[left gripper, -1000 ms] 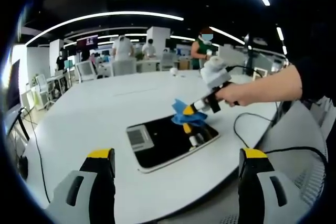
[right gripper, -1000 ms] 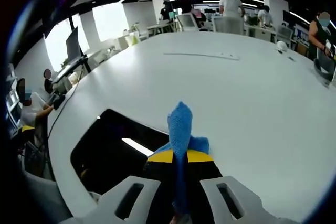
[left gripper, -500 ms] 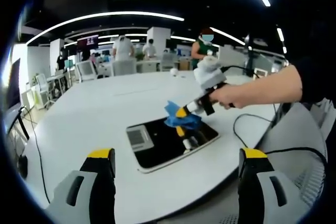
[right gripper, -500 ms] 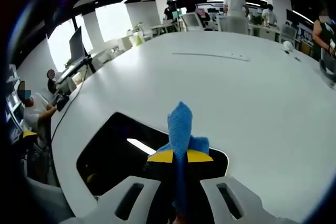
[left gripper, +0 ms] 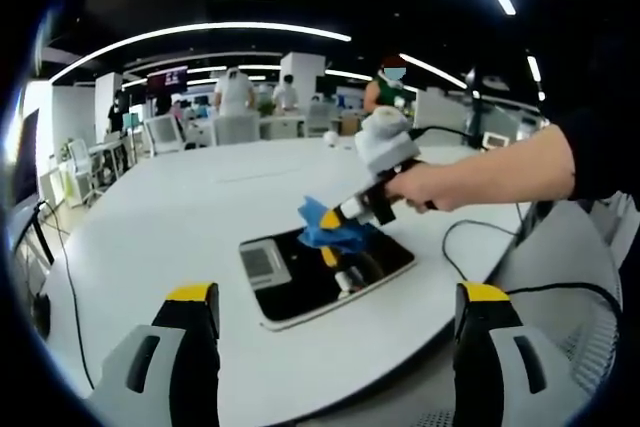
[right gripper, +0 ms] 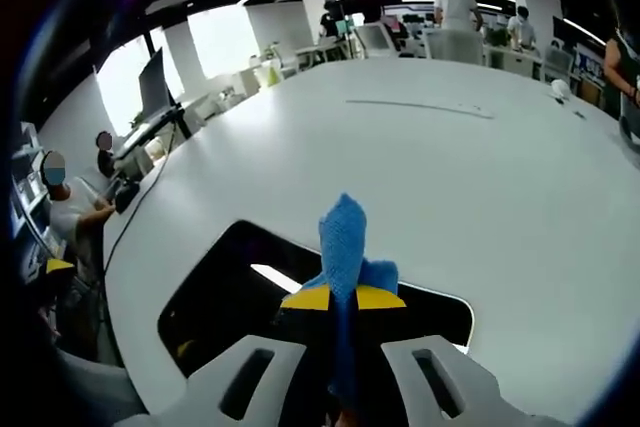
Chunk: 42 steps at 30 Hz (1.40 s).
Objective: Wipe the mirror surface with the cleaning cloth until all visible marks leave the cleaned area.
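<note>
I had the right gripper (left gripper: 335, 219) clamping the blue cloth (right gripper: 345, 247) over the mirror (left gripper: 325, 272); left gripper (left gripper: 335, 322) fingers stood wide, empty.

**Bright overhead strips, strong fisheye bend**

Long ceiling light strips (left gripper: 200, 32) light my white table (right gripper: 420, 177) evenly, with soft shadows. Windows (right gripper: 215, 42) blow out white. The mirror (right gripper: 250, 292) reflects one strip as glare. Edges curve and darken; distant people look soft.

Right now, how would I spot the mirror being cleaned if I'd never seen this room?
Look at the big white table. Near its front edge lies the mirror, a flat dark rectangle with a pale rim. A gripper holds a blue cloth on it; nothing else there is dark and glossy.
</note>
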Each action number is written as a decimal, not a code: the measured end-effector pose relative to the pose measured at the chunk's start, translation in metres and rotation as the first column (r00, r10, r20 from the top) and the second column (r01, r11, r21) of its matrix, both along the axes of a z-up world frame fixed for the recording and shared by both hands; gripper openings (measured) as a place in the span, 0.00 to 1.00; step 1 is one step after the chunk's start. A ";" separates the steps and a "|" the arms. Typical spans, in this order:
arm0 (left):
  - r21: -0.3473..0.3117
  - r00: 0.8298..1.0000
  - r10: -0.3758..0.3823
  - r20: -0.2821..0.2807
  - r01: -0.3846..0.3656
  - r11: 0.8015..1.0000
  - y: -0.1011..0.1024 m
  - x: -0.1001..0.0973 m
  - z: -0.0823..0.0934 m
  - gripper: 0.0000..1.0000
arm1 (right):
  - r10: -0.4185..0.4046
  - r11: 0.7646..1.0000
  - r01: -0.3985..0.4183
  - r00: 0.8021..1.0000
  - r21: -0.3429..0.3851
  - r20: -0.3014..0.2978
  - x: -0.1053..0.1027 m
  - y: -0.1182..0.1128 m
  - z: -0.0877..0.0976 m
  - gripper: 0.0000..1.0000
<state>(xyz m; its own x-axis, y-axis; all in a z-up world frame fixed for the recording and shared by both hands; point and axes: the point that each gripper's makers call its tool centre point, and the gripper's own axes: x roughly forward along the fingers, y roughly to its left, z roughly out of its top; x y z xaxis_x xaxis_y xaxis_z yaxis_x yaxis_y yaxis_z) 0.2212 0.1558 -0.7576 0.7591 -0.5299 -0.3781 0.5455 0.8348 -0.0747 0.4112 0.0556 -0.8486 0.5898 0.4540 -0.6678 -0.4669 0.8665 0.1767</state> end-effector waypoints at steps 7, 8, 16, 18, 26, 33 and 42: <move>-0.007 1.000 0.000 0.000 0.000 1.000 -0.001 0.000 0.001 0.99 | 0.020 1.000 -0.020 1.000 0.006 -0.005 -0.001 0.014 0.000 0.01; -0.008 1.000 -0.001 0.000 0.001 1.000 -0.001 0.000 0.001 0.99 | 0.023 1.000 -0.023 1.000 0.006 -0.006 -0.001 0.016 0.000 0.01; -0.006 1.000 -0.006 -0.001 0.006 1.000 -0.002 0.000 0.000 0.99 | 0.037 0.999 -0.037 0.999 0.013 -0.006 0.000 0.028 -0.001 0.01; -0.005 1.000 -0.006 -0.001 0.006 1.000 -0.002 0.000 0.000 0.99 | 0.042 0.999 -0.042 0.999 0.012 -0.006 0.000 0.032 0.000 0.01; -0.005 1.000 -0.008 -0.010 0.008 1.000 -0.002 0.000 -0.001 0.98 | 0.042 0.999 -0.042 0.999 0.020 -0.010 0.000 0.039 0.000 0.01; -0.003 1.000 -0.014 -0.009 0.014 1.000 -0.002 0.000 -0.001 0.98 | 0.052 0.998 -0.051 0.999 0.024 -0.012 0.000 0.047 0.000 0.01; 0.005 1.000 -0.018 -0.013 0.018 1.000 -0.002 0.000 -0.002 0.98 | 0.063 0.998 -0.063 0.998 0.027 -0.011 0.001 0.059 0.000 0.01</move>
<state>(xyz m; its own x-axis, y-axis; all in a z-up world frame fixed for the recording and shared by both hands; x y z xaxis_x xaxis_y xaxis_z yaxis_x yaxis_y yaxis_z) 0.2211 0.1537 -0.7596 0.7446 -0.5416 -0.3902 0.5596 0.8252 -0.0776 0.4126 0.1143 -0.8485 0.5514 0.5080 -0.6617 -0.5183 0.8302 0.2055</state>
